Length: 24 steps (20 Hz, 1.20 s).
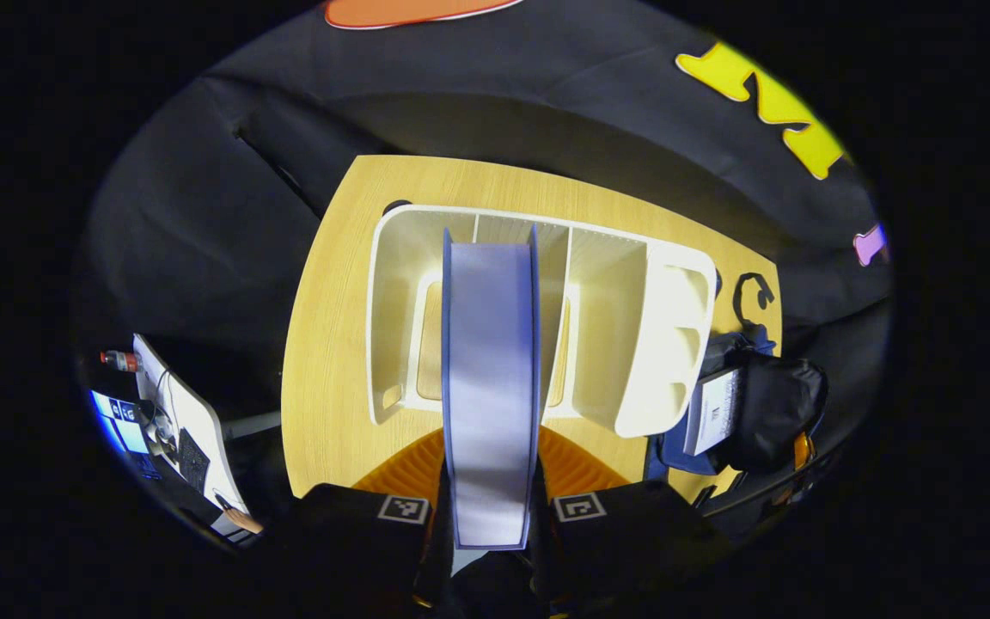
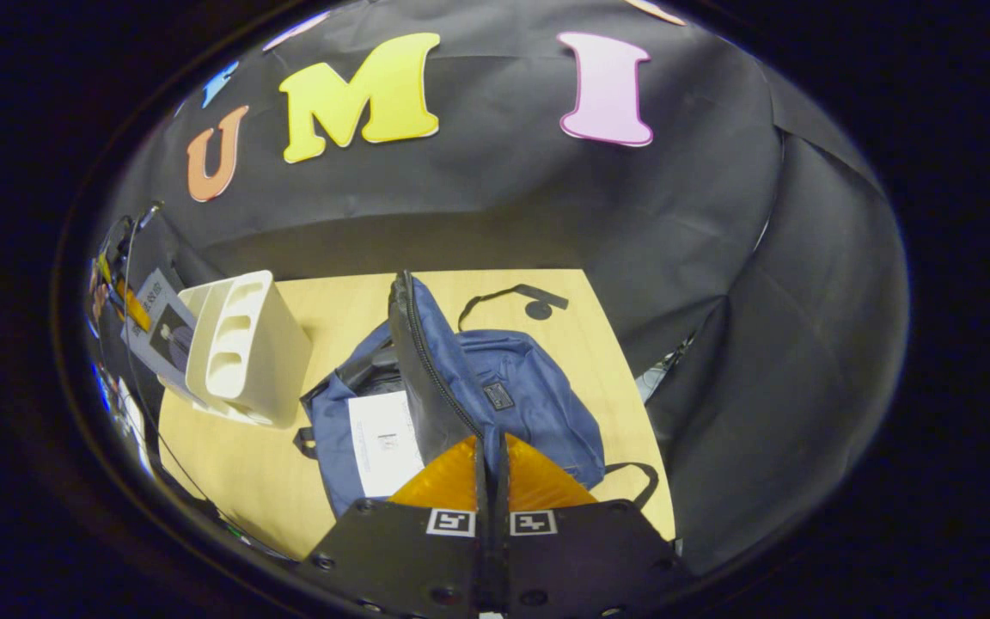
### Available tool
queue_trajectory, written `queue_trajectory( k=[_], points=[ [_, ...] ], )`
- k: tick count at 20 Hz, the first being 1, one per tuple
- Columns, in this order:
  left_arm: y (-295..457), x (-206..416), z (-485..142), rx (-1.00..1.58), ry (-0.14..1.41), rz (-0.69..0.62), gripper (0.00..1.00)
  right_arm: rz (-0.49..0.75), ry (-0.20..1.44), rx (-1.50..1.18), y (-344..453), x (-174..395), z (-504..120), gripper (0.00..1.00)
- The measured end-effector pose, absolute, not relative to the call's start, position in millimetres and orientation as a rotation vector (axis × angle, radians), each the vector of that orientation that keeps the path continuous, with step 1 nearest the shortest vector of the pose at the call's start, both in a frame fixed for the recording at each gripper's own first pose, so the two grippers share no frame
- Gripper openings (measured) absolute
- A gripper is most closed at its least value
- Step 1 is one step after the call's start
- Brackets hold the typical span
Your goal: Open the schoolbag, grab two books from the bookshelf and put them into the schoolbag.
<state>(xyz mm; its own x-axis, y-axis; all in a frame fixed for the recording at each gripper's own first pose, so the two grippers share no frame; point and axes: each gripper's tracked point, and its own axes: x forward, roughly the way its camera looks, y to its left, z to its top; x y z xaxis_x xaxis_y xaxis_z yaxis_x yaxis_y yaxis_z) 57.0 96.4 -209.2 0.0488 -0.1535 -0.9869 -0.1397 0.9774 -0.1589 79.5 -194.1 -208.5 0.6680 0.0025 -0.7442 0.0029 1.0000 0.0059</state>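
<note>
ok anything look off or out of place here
Nothing stands out. The left gripper holds a book upright above the white bookshelf, and the right gripper pinches the blue schoolbag flap open, with a book already inside.

A book (image 1: 491, 387) with a blue cover and pale page edges is standing edge-on in the left gripper view, rising above the white bookshelf (image 1: 615, 344), which is sitting on the wooden surface (image 1: 332, 344) with its open compartments facing up toward the camera. In the right gripper view the blue schoolbag (image 2: 495, 395) is lying on the surface just beside the bookshelf (image 2: 241, 352), its zipped flap (image 2: 426, 378) being held up so the mouth is gaping open. A second book (image 2: 385, 443), white-faced, is lying flat inside the opening. The bag's black straps (image 2: 512, 297) are trailing loose toward the surface's far edge.
</note>
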Motion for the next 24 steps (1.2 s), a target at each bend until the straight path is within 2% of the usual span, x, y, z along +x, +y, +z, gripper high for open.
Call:
queue_trajectory(
  k=[8, 9, 12, 14, 16, 17, 20, 21, 22, 24],
  points=[
    [105.5, 9.3, -117.6, -0.328, 1.373, -0.031, 0.39, 0.043, 0.83, -0.007, -189.4, 74.9, -207.8, 0.0],
    [100.9, 6.1, -106.4, -0.342, 1.352, -0.041, 0.42, 0.048, 0.83, -0.01, -187.2, 74.4, -207.5, 0.0],
    [83.3, 1.1, -81.2, -0.373, 1.291, -0.097, 0.39, 0.062, 0.825, -0.016, -183.1, 72.5, -205.7, 0.0],
    [62.4, -1.6, -72.7, -0.414, 1.253, -0.141, 0.42, 0.065, 0.822, -0.015, -181.9, 71.2, -205.0, 0.0],
    [34.2, -2.2, -67.2, -0.488, 1.218, -0.197, 0.39, 0.063, 0.823, -0.006, -181.9, 68.8, -205.9, 0.0],
    [16.8, -4.9, -66.3, -0.514, 1.204, -0.222, 0.42, 0.064, 0.824, -0.005, -182.6, 67.3, -206.1, 0.0],
    [-15.5, -7.8, -68.8, -0.554, 1.184, -0.273, 0.34, 0.061, 0.822, -0.011, -186.6, 65.1, -205.2, 0.0],
    [-26.7, -9.9, -68.0, -0.572, 1.184, -0.296, 0.39, 0.058, 0.823, -0.007, -187.6, 65.2, -205.3, 0.0],
    [-39.6, -12.1, -69.8, -0.598, 1.182, -0.321, 0.39, 0.054, 0.825, 0.0, -188.0, 65.7, -205.8, 0.03],
    [-68.7, -19.3, -79.2, -0.641, 1.191, -0.372, 0.39, 0.053, 0.826, 0.01, -186.6, 65.9, -205.1, 0.0]
  ],
)
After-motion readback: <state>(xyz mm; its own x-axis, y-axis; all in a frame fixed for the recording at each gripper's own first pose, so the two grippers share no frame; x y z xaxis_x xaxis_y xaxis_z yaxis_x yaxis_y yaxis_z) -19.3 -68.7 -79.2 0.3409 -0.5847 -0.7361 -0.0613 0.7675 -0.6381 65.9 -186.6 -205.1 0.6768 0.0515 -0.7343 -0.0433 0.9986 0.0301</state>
